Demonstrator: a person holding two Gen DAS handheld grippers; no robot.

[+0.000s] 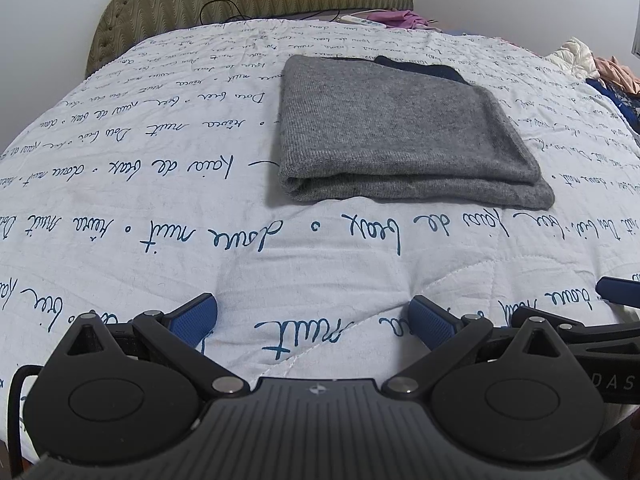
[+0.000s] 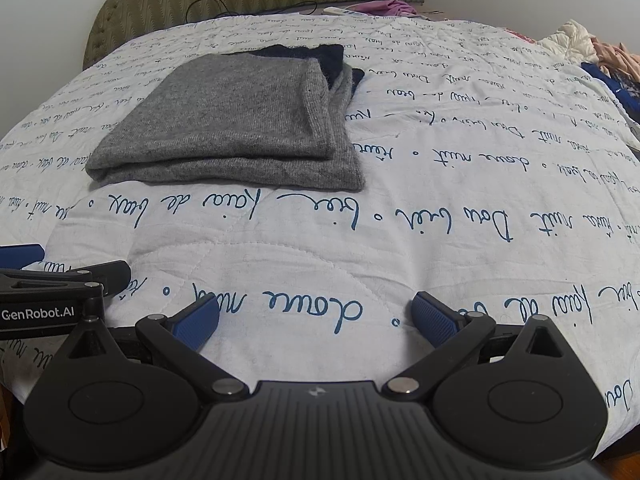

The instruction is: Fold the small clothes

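Note:
A grey knit garment [image 1: 396,136] lies folded into a thick rectangle on the white quilt with blue script [image 1: 160,220]. A dark navy garment [image 1: 424,68] lies folded behind and partly under it. Both show in the right wrist view, grey garment [image 2: 240,120] and navy garment [image 2: 320,56]. My left gripper [image 1: 314,320] is open and empty, low over the quilt, well in front of the grey garment. My right gripper [image 2: 316,320] is open and empty, beside the left one, which shows at the left edge [image 2: 64,276].
An olive padded headboard [image 1: 248,0] stands at the far end of the bed. Purple cloth and a white remote [image 1: 360,19] lie by it. A pile of clothes [image 1: 600,68] sits at the bed's right edge. Black cables [image 1: 224,8] lie near the headboard.

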